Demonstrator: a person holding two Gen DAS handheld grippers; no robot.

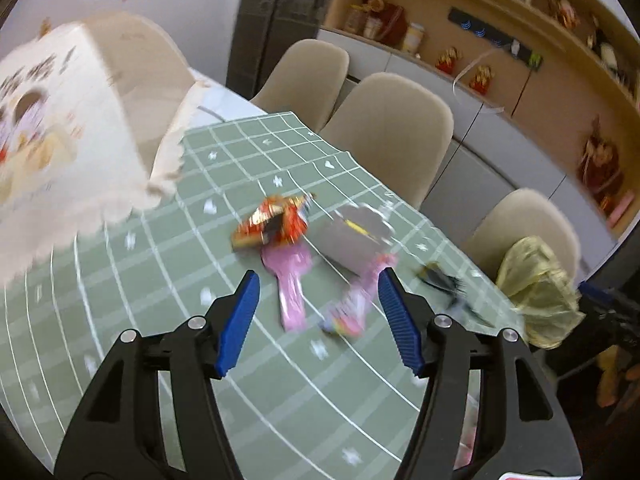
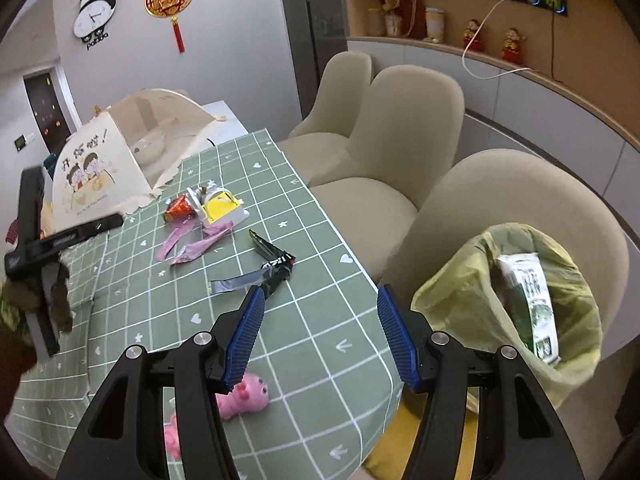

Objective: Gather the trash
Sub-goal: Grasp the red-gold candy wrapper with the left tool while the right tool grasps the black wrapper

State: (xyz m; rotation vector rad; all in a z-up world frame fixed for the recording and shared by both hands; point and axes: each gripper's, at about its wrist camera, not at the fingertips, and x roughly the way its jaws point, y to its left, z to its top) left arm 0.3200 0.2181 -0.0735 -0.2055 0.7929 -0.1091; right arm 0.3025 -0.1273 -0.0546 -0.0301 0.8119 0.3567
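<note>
The left tool [image 1: 318, 280] hangs spread and empty above the green checked tabletop [image 1: 280, 392]. Pink wrappers [image 1: 292, 280] lie between its fingers, a red wrapper [image 1: 272, 220] just beyond them. The right tool [image 2: 320, 300] is also spread and empty, near a black-and-silver wrapper [image 2: 264, 272]. A yellow-green trash bag [image 2: 480, 304] hangs open beside the tabletop edge, a printed packet [image 2: 532, 300] inside.
</note>
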